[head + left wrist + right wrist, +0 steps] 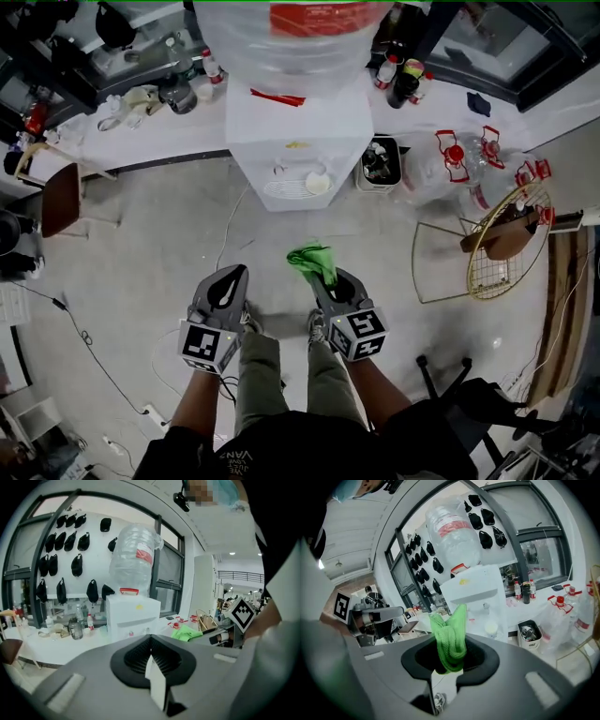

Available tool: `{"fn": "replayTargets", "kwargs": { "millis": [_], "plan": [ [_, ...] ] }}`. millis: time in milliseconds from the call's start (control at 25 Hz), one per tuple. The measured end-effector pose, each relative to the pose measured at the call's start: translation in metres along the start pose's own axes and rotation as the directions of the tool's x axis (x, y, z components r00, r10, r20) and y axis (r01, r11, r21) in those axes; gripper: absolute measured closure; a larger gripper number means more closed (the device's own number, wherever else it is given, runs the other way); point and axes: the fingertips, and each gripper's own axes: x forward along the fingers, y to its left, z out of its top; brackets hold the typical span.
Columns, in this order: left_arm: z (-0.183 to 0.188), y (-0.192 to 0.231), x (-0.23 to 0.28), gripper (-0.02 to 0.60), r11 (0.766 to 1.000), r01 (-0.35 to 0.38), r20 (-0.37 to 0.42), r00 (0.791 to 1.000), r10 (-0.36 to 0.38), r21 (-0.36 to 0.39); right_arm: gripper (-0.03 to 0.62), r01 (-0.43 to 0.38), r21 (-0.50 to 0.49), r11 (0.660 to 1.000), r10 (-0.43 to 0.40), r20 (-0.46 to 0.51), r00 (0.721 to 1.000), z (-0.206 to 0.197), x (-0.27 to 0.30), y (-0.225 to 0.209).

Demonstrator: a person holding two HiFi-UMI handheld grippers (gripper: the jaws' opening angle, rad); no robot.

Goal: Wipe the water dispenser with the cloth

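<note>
1. Straight ahead at twelve o'clock in the head view, the white water dispenser (pixel 298 141) stands against a long pale counter (pixel 178 133), with a large clear bottle (pixel 291 37) upturned on top of it.
2. Below the dispenser, at about six o'clock from its base, the right gripper (pixel 328 279) points toward twelve o'clock. Its jaws are clamped on the green cloth (pixel 314 260).
3. The cloth bunches up out of the jaw tips in a thick fold. It hangs over bare floor, well apart from the dispenser and touching nothing but the jaws.
4. At nine o'clock of the right gripper, near it, the left gripper (pixel 229 277) also aims at twelve o'clock. Its own view shows the jaws pressed together with nothing between them.
5. At three o'clock of the dispenser, just beside its base, sits a small bin (pixel 382 161). Further along at three o'clock lie clear jugs (pixel 459 164) with red caps.
6. At four o'clock of the dispenser a gold wire basket (pixel 506 251) stands on the floor.
7. At nine o'clock of the dispenser, well apart from it, is a brown chair (pixel 61 199).
</note>
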Motion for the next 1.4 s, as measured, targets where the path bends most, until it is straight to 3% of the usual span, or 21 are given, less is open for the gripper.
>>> {"fn": "replayTargets", "kwargs": {
  "millis": [200,360,520,880,1160,1400],
  "plan": [
    [-0.049,0.031,0.03,0.58,0.997,0.048,-0.089,0.995,-0.054,-0.064,0.5,0.057,-0.005,0.998,-0.057,-0.022,0.998,-0.023,0.053,-0.017],
    [-0.087,0.057,0.059,0.58,0.995,0.083,-0.074,0.993,-0.087,-0.06,0.5,0.082,-0.015,0.996,-0.083,-0.045,0.996,-0.052,0.102,-0.033],
    [-0.127,0.062,0.084,0.58,0.994,0.102,-0.063,0.993,-0.104,-0.041,0.5,0.063,-0.058,0.996,-0.068,-0.079,0.995,-0.088,0.15,-0.051],
    [-0.222,0.098,0.111,0.58,0.996,0.06,-0.032,0.998,-0.062,-0.065,0.5,-0.02,-0.195,0.981,-0.009,-0.145,0.989,-0.157,0.274,-0.074],
    [-0.27,0.108,0.114,0.58,0.994,0.032,-0.001,0.999,-0.032,-0.1,0.5,-0.061,-0.326,0.944,0.019,-0.13,0.991,-0.181,0.342,-0.077],
    [-0.292,0.116,0.144,0.58,0.997,0.054,0.011,0.999,-0.053,-0.048,0.5,-0.059,-0.441,0.896,0.037,-0.058,0.998,-0.185,0.388,-0.078]
  ]
}}
